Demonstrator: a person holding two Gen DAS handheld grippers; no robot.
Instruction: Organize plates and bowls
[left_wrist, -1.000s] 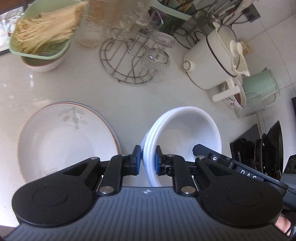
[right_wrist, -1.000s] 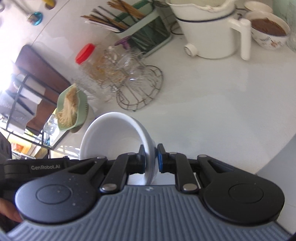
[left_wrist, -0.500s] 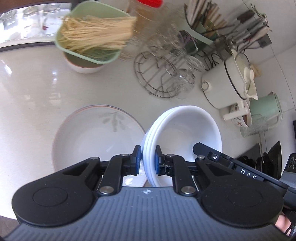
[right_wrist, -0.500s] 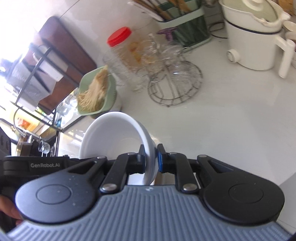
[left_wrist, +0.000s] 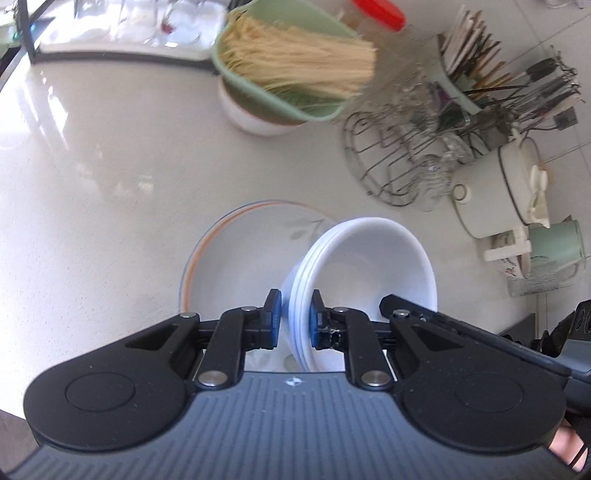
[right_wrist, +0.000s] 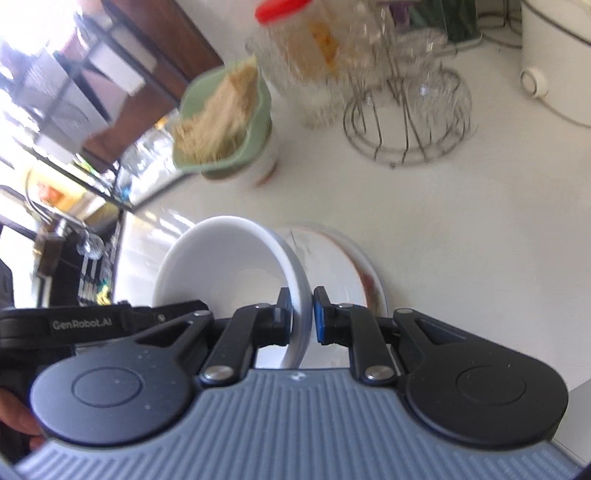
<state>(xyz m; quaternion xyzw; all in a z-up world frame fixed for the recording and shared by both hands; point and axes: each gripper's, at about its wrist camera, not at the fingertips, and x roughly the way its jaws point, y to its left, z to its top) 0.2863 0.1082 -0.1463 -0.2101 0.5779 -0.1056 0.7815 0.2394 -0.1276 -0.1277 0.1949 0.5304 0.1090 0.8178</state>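
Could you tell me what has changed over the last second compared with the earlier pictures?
Both grippers have carried the stack of white bowls across the counter until it hangs over the leaf-patterned plate, which earlier lay off to the left. Unchanged: the left gripper and right gripper stay clamped on opposite rims; the plate has not moved.

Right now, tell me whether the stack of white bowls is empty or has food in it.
Empty: the top of the white bowls shows a bare white inside in both wrist views.
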